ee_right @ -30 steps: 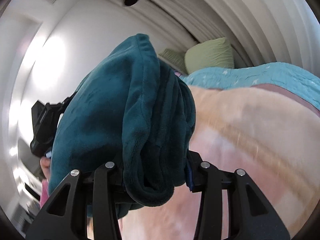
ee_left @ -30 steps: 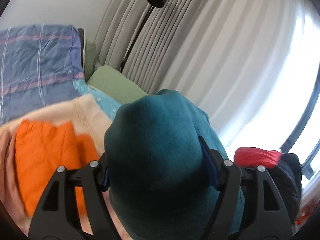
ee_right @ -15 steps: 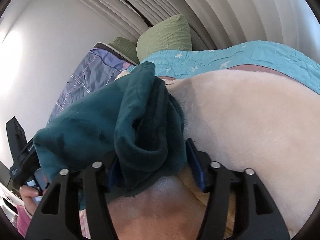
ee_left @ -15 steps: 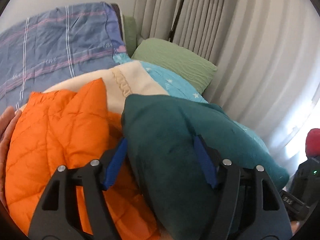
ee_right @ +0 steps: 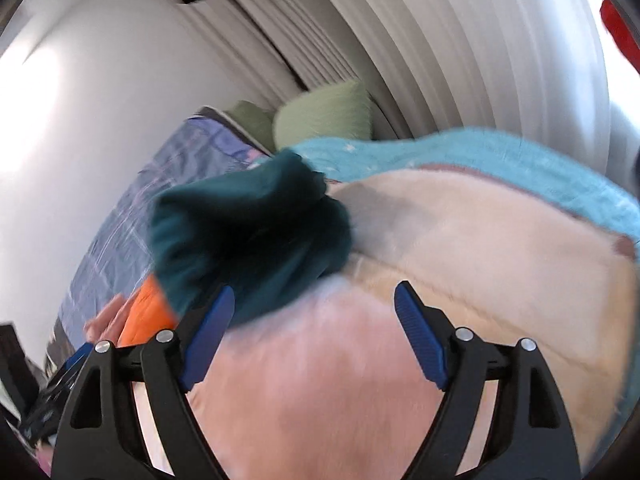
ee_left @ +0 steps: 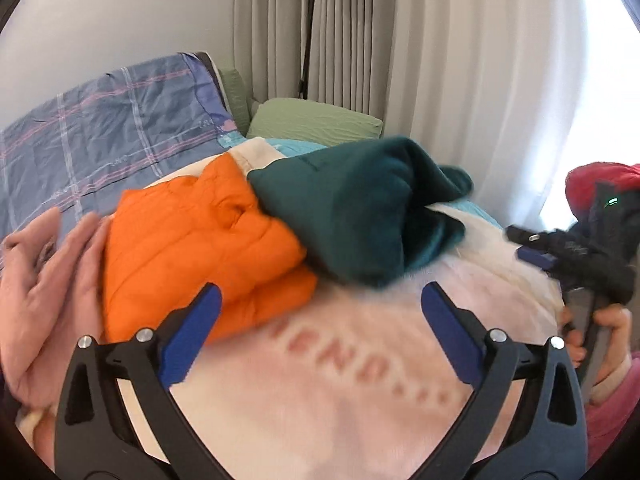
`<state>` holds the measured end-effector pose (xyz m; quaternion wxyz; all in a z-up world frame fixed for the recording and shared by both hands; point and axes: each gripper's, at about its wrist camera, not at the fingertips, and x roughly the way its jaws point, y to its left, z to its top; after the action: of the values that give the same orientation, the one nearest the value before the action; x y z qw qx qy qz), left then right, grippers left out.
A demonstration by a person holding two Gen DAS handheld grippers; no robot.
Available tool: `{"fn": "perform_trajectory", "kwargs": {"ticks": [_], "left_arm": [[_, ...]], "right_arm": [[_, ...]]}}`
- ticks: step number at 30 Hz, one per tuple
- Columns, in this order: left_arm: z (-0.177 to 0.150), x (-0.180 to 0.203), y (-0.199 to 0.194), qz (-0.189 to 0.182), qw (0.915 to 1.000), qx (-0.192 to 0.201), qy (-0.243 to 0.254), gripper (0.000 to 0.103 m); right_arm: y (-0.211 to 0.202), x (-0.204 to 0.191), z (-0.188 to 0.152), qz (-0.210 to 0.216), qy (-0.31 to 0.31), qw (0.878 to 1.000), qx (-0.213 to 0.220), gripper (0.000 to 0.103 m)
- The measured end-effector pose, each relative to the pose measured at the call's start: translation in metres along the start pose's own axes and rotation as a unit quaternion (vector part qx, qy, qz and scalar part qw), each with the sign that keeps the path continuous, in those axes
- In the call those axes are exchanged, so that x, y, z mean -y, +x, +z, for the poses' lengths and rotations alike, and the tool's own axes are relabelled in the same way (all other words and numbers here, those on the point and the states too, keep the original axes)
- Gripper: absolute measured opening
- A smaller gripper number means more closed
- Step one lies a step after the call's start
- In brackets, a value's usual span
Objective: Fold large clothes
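A folded dark teal fleece garment lies on the bed, resting against a folded orange quilted jacket. Both sit on a pale pink and cream blanket. My left gripper is open and empty, a little short of the two garments. My right gripper is open and empty, just below the teal garment, whose lower edge lies past the left finger's tip. The right gripper also shows at the right edge of the left wrist view.
A bare hand rests against the orange jacket's left side. A blue plaid quilt, green pillows, a turquoise cover, curtains and a floor lamp pole lie beyond. Red and dark clothes are piled at the right.
Both grippers have opened and let go of the teal garment, which now lies on the bed beside the orange jacket. Both grippers have pulled back from it.
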<state>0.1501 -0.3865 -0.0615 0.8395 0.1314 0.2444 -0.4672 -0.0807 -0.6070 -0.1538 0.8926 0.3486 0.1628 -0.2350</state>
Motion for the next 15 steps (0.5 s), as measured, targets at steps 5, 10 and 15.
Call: {"fn": "perform_trajectory", "kwargs": {"ticks": [5, 10, 15], "left_arm": [[-0.028, -0.002, -0.063, 0.004, 0.9983, 0.018, -0.055, 0.101], [-0.049, 0.001, -0.117, 0.03, 0.9947, 0.043, -0.089, 0.101], [-0.069, 0.016, -0.163, 0.08, 0.9911, 0.09, -0.058, 0.101]], "right_arm": [[-0.076, -0.035, -0.034, -0.007, -0.053, 0.997, 0.049, 0.098], [-0.128, -0.071, -0.061, -0.049, -0.115, 0.989, 0.078, 0.102], [-0.161, -0.108, -0.08, -0.064, -0.176, 0.977, 0.105, 0.102]]}}
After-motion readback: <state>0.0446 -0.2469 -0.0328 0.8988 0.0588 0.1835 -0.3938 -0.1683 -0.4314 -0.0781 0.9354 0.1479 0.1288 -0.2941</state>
